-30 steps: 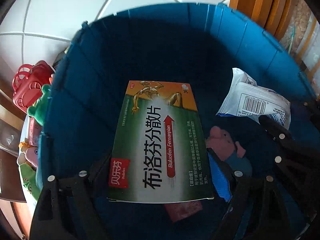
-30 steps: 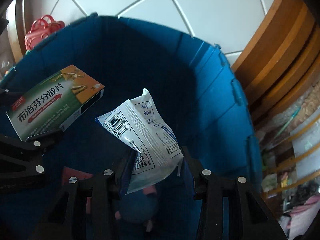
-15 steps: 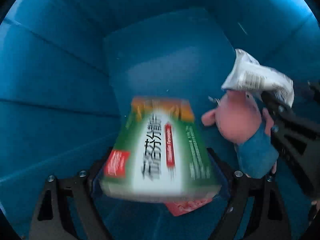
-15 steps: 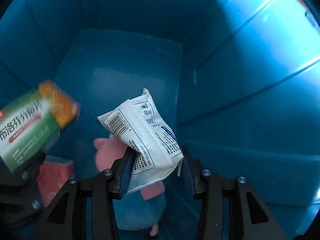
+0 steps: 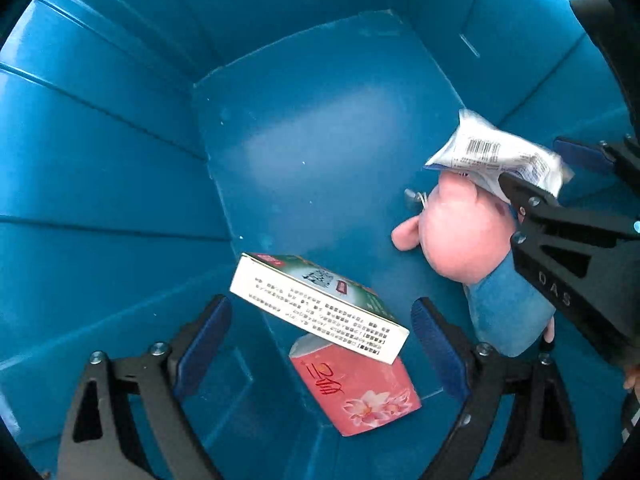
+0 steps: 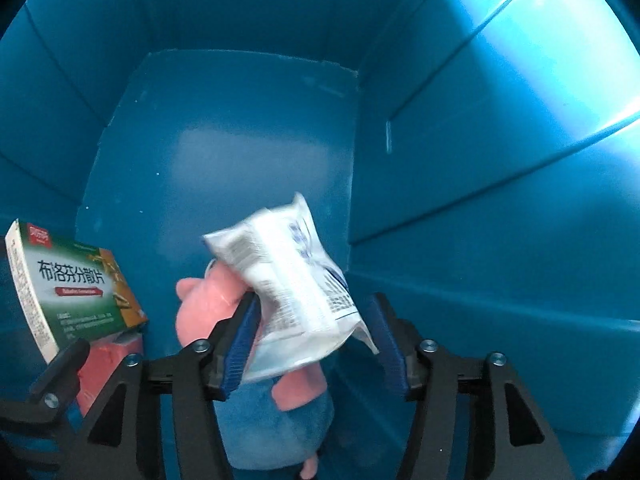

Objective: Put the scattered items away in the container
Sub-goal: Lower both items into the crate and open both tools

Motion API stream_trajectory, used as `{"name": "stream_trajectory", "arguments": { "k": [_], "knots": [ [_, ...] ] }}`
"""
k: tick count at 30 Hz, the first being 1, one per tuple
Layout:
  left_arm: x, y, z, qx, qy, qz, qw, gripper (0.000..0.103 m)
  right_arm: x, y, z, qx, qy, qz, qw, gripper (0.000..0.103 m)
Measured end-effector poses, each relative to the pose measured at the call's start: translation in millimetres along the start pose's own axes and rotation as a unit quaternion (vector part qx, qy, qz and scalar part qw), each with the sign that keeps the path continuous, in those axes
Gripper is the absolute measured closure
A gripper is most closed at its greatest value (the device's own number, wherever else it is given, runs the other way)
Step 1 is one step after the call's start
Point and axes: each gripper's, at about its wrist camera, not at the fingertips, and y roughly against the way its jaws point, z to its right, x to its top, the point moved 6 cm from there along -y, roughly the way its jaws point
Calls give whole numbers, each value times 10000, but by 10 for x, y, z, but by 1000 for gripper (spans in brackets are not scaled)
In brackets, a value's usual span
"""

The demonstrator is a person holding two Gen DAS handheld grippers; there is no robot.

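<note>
Deep inside the blue bin (image 5: 120,160), both grippers point down with jaws opening. Between the left gripper's (image 5: 320,328) spread fingers the medicine box (image 5: 316,304) tilts free, touching neither pad, one end over a pink tissue pack (image 5: 356,388) on the floor. The right gripper (image 6: 312,344) is letting go of the white packet (image 6: 292,292), which only brushes its left pad. A pink plush toy (image 6: 212,304) lies directly beneath, crowding that spot.

In the bin (image 5: 120,160), medicine box (image 5: 320,304) overlaps tissue pack (image 5: 356,388); plush pig (image 5: 468,236) right.
</note>
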Motion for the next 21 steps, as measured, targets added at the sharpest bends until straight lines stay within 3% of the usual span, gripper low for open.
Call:
{"name": "stream_trajectory", "arguments": {
  "k": [2, 7, 14, 16, 21],
  "knots": [
    [35, 42, -27, 59, -9, 154, 9999, 11, 26, 38, 41, 13, -23, 81, 10000, 30],
    [105, 148, -106, 152, 47, 512, 9986, 11, 198, 83, 117, 66, -157, 262, 9995, 30],
    [64, 256, -231, -34, 296, 403, 9987, 11, 310, 201, 158, 251, -300, 438, 9983, 30],
    [34, 390, -278, -37, 365, 458, 9983, 11, 343, 253, 147, 420, -342, 494, 9973, 30],
    [-95, 942, -393, -163, 575, 1020, 9930, 11, 344, 656, 168, 712, -451, 839, 9929, 30]
  ]
}}
